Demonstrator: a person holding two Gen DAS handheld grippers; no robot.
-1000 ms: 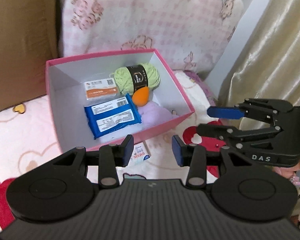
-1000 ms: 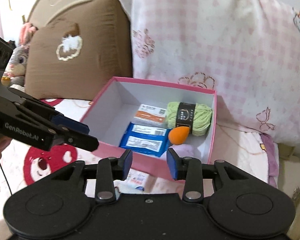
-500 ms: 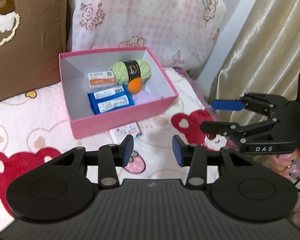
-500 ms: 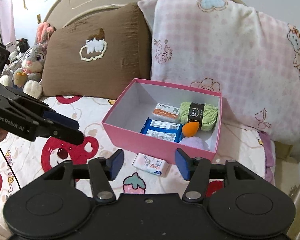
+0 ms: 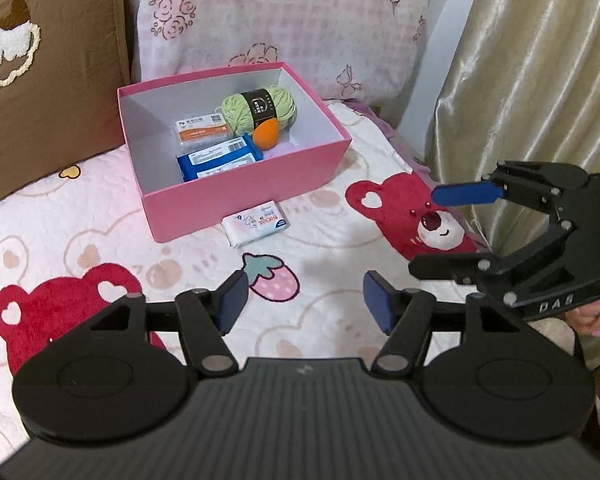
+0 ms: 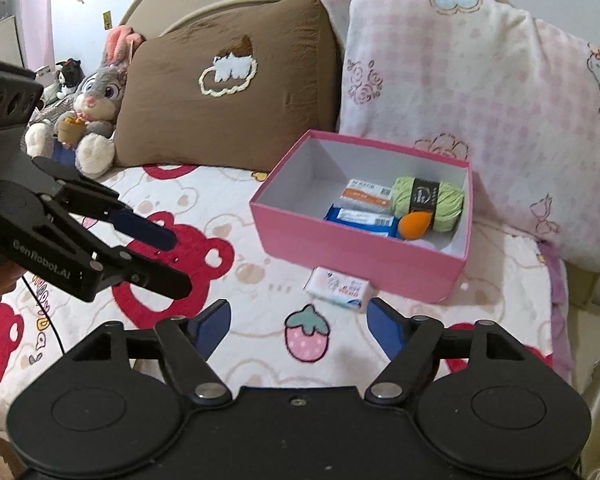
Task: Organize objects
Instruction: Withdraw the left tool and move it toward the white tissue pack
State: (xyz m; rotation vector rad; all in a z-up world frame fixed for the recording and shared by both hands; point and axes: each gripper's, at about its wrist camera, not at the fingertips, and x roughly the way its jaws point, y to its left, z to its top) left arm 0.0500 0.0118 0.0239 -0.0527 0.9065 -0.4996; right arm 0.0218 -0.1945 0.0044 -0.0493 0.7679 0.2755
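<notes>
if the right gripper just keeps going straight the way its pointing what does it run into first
Probably the bedspread, near the strawberry print, with the small tissue pack just beyond. Depth is hard to judge. The right gripper is opening, with nothing between its jaws.

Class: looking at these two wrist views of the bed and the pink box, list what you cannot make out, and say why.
- Lilac item in the pink box: left wrist view, mostly hidden by the box's front wall and the orange sponge.
- Print on the tissue pack: right wrist view, too small.
- Bed's near edge: both views, covered by the gripper bodies.
</notes>
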